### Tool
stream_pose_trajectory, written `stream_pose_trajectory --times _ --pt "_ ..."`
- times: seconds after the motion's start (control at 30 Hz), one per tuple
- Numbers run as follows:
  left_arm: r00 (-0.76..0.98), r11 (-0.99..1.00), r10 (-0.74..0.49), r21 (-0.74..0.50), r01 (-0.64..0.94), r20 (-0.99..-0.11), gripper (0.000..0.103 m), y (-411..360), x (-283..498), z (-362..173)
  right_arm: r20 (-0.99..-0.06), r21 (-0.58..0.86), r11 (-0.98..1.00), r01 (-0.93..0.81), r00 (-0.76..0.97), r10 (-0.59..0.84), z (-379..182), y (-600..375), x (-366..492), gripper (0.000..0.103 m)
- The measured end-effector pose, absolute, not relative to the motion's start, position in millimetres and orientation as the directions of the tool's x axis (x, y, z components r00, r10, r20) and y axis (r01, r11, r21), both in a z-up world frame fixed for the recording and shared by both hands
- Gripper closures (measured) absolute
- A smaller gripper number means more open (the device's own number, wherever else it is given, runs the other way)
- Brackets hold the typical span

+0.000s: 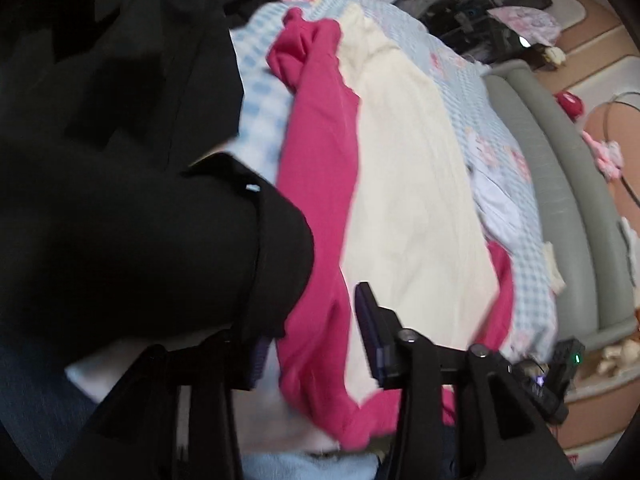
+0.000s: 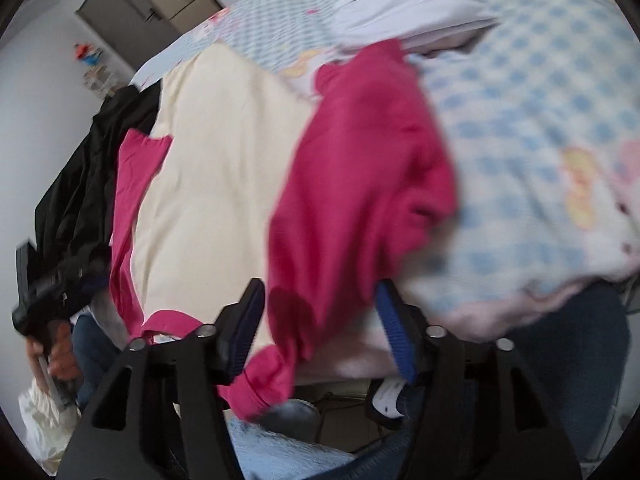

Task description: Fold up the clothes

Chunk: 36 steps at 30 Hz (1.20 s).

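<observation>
No brand, label or writing is legible anywhere in either view; the only print you have is the cartoon pattern on the blue-checked bedcover (image 1: 532, 280). Count three garments on it: one pink garment (image 1: 320, 184), one cream garment (image 1: 408, 184) lying over the pink one's middle, and one black garment (image 1: 120, 160) heaped at your left.

Your left gripper (image 1: 312, 344) has its jaws spread wide, with pink cloth between them near the bed's front edge. The black garment drapes over its left finger, so you cannot tell whether that finger touches anything.

Your right gripper (image 2: 320, 328) is also spread wide, one finger on each side of a hanging fold of the pink garment, nothing pinched. In the right wrist view you see your left hand (image 2: 52, 356) on the other gripper's handle at the far left.
</observation>
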<state>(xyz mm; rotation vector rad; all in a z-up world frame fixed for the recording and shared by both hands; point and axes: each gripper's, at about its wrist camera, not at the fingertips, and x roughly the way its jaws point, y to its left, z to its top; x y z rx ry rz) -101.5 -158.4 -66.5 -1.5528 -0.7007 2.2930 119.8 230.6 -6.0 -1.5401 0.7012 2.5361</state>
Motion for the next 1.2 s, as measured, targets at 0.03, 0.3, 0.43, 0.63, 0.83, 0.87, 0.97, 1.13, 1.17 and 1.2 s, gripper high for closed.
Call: stream_pose_trajectory --times 0.03,0.3,0.43,0.63,0.83,0.87,0.97,1.13,1.17,1.2 --pt "-0.363 -0.844 0.487 -0.535 0.04 -0.794 0.047 -152.5 -107.0 -70.7 -0.866 0.322 -0.897 -0.302 -0.477 -0.15 -9.6 227.4 114.1 0.035" --pt "-0.329 -0.95 0.297 -0.312 -0.01 -0.896 0.072 -121.7 -115.9 -77.3 -0.871 0.291 -0.894 -0.341 -0.481 -0.101 -15.3 237.7 113.4 0.054" --pt "-0.407 -0.965 0.171 -0.237 0.116 -0.897 0.073 -155.4 -110.3 -62.7 -0.88 0.241 -0.882 -0.405 -0.474 -0.022 -13.5 262.2 129.4 0.062" --pt "-0.473 -0.93 0.158 -0.292 0.224 -0.867 0.071 -188.1 -84.7 -54.2 -0.88 0.261 -0.859 -0.44 -0.475 -0.024 -9.5 284.8 160.8 0.058" --pt "-0.543 -0.908 0.063 -0.275 0.318 -0.838 0.074 -206.8 -68.1 -38.0 -0.869 0.244 -0.867 -0.435 -0.495 0.004 4.8 289.2 174.9 0.058" --pt "-0.534 -0.892 0.115 -0.324 0.316 -0.838 0.073 -213.1 -68.3 -39.7 -0.867 0.241 -0.868 -0.435 -0.499 0.009 7.2 290.0 177.3 0.058" --pt "-0.494 -0.823 0.381 -0.53 0.204 -0.782 0.072 -207.2 -64.9 -50.7 -0.854 0.332 -0.847 -0.416 -0.514 -0.082 5.3 288.3 178.1 0.055" --pt "-0.35 -0.841 0.512 -0.541 -0.019 -0.784 0.059 -151.9 -69.2 -70.9 -0.766 0.594 -0.738 -0.32 -0.505 -0.397 -31.5 248.6 162.0 0.053" --pt "-0.336 -0.852 0.499 -0.522 -0.025 -0.799 0.059 -145.6 -70.2 -74.7 -0.783 0.573 -0.747 -0.336 -0.494 -0.378 -34.1 247.8 163.9 0.053" --pt "-0.325 -0.867 0.479 -0.497 -0.03 -0.816 0.059 -139.6 -71.1 -78.2 -0.799 0.553 -0.755 -0.352 -0.483 -0.359 -36.7 246.9 165.7 0.053"
